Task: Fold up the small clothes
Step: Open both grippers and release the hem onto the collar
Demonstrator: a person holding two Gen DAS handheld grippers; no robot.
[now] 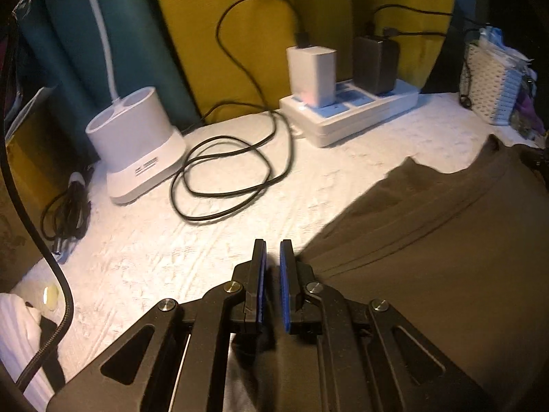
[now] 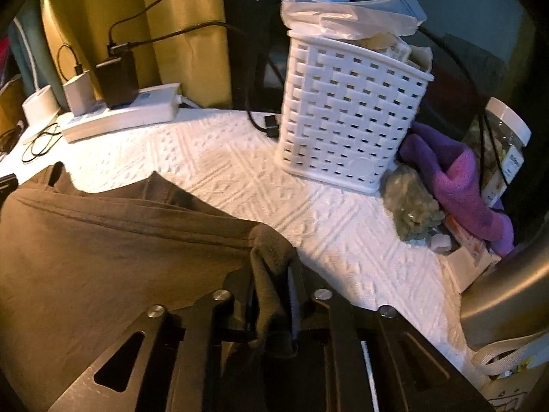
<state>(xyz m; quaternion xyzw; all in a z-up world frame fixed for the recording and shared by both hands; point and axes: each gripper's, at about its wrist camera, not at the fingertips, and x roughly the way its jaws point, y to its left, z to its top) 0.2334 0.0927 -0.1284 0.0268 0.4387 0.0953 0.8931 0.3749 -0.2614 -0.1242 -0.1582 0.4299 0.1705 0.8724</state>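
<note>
A dark olive-brown garment (image 1: 429, 240) lies on the white textured cloth (image 1: 171, 240). It also shows in the right wrist view (image 2: 103, 247), with seams across it. My left gripper (image 1: 272, 257) sits at the garment's left edge; its blue pads stand a narrow gap apart with nothing between them. My right gripper (image 2: 272, 267) is shut on a bunched corner of the garment (image 2: 271, 250), which drapes over and hides the pads.
A white power strip (image 1: 350, 113) with chargers, a coiled black cable (image 1: 226, 178) and a white lamp base (image 1: 137, 144) stand at the back. A white woven basket (image 2: 350, 110), purple cloth (image 2: 459, 185) and a jar (image 2: 504, 147) crowd the right.
</note>
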